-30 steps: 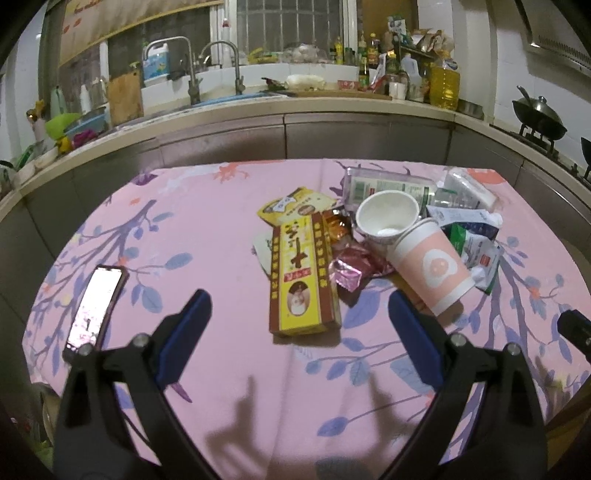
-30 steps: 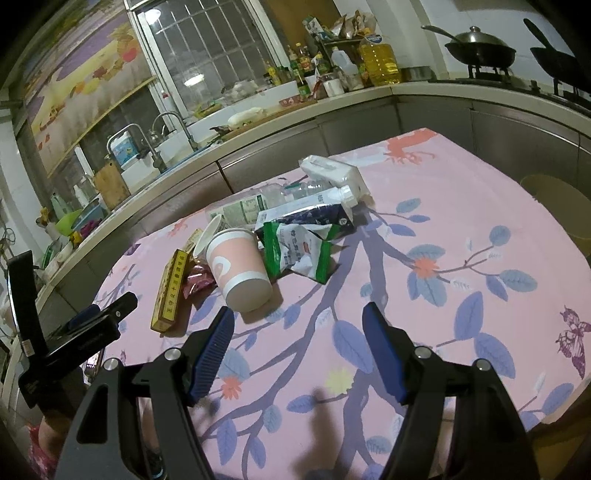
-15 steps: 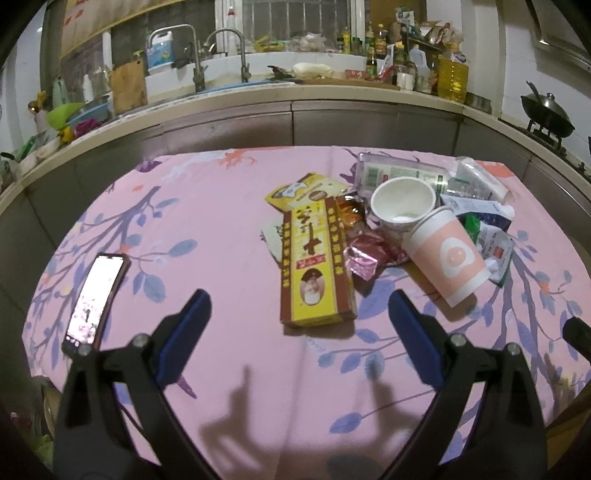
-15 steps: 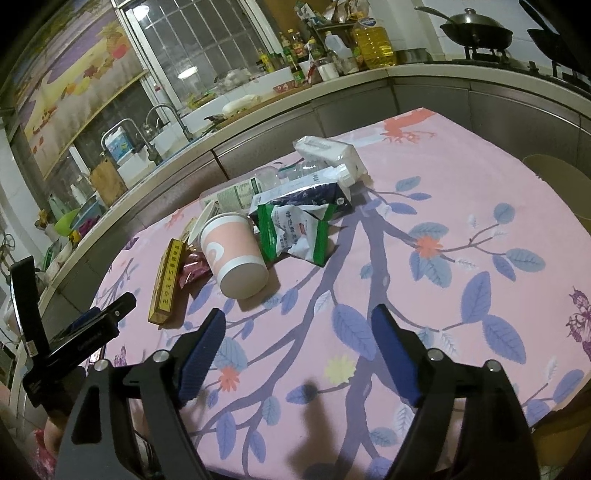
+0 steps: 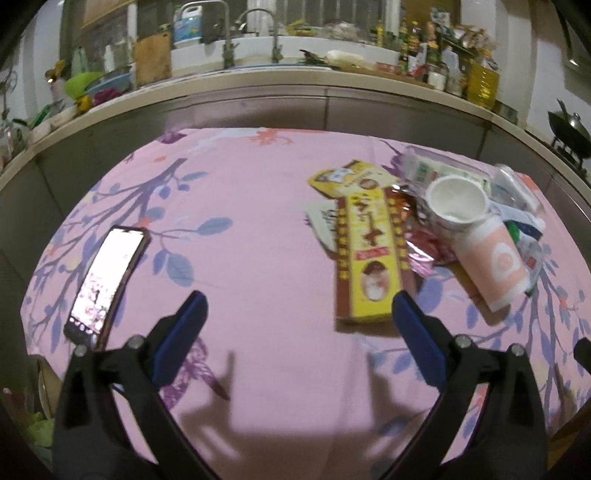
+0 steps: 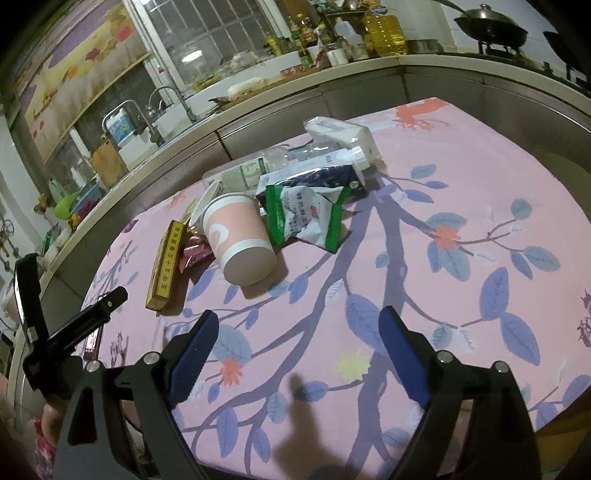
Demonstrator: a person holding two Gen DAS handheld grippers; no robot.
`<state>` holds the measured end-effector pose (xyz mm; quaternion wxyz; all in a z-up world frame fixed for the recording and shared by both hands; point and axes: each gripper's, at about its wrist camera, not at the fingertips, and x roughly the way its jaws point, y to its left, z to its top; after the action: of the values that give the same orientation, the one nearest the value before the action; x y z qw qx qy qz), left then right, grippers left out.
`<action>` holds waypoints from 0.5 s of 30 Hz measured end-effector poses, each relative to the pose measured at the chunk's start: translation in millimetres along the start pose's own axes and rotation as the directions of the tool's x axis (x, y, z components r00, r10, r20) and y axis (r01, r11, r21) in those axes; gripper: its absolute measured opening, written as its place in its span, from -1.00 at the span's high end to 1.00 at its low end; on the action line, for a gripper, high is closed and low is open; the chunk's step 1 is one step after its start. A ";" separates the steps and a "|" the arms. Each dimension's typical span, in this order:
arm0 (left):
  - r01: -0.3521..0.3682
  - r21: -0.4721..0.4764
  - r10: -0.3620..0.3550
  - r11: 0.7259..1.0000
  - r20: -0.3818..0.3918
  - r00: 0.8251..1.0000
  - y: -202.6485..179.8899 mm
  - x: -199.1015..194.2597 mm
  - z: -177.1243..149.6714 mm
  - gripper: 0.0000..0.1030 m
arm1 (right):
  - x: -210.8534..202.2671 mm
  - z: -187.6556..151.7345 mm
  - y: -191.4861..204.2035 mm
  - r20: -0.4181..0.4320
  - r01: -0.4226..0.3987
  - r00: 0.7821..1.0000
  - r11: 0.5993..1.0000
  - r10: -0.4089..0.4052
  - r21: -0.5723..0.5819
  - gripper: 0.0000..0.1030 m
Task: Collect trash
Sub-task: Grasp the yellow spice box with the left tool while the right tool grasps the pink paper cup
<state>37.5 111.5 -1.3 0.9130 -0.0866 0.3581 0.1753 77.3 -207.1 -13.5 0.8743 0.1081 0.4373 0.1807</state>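
Observation:
A heap of trash lies on the pink flowered tablecloth (image 5: 258,206). It holds a long yellow box (image 5: 367,258), a pink paper cup on its side (image 5: 493,258), a white cup (image 5: 456,203), a pink foil wrapper (image 5: 424,251) and plastic bags. My left gripper (image 5: 299,314) is open and empty, short of the yellow box. In the right wrist view the pink cup (image 6: 238,236), a green-and-white bag (image 6: 306,214), the yellow box (image 6: 166,266) and a plastic bottle (image 6: 251,170) show. My right gripper (image 6: 299,332) is open and empty, in front of the pink cup.
A lit phone (image 5: 107,280) lies at the table's left edge. A kitchen counter with sink taps (image 5: 251,33), bottles (image 5: 443,66) and a wok (image 5: 569,129) curves behind the table. The left gripper's body (image 6: 66,332) shows at the left of the right wrist view.
The left gripper has swung left, so the trash heap now sits further right in its view. The right gripper has dipped slightly toward the table. Both stay open.

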 end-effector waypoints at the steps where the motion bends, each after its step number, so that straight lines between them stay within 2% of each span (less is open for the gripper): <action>1: -0.004 -0.006 0.004 1.000 -0.001 1.000 3.1 0.8 0.7 -0.86 | 0.9 0.4 0.7 -0.001 -0.002 1.000 1.000 0.002 -0.003 -0.65; 4: 0.002 -0.028 -0.002 1.000 -0.017 1.000 10.6 5.4 3.9 -0.86 | 5.4 3.0 2.4 -0.010 -0.008 1.000 1.000 0.008 -0.012 -0.65; 8: 0.071 -0.048 -0.073 0.996 -0.044 0.996 7.0 13.8 12.1 -0.86 | 16.3 10.8 10.1 -0.008 -0.010 1.000 0.997 0.009 -0.079 -0.61; 9: 0.090 -0.046 -0.093 0.995 -0.049 0.994 4.2 15.8 13.7 -0.86 | 20.2 13.2 13.9 -0.011 -0.016 1.000 0.994 0.015 -0.104 -0.57; 12: 0.185 -0.044 -0.188 0.982 -0.110 0.976 -9.3 32.4 20.7 -0.86 | 35.1 20.9 26.9 -0.033 -0.037 0.999 0.983 0.031 -0.180 -0.25; 13: 0.198 -0.049 -0.203 0.979 -0.126 0.971 -12.3 37.8 21.8 -0.86 | 40.6 23.3 30.0 -0.044 -0.048 0.998 0.980 0.041 -0.195 -0.16; 15: 0.199 -0.050 -0.205 0.979 -0.140 0.969 -16.9 46.9 22.2 -0.86 | 52.7 29.3 37.1 -0.057 -0.065 0.997 0.973 0.054 -0.222 -0.12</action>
<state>89.7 114.3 -16.7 0.8960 -0.1515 0.4095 0.0810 121.7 -152.7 -21.5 0.8637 0.0177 0.4328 0.2575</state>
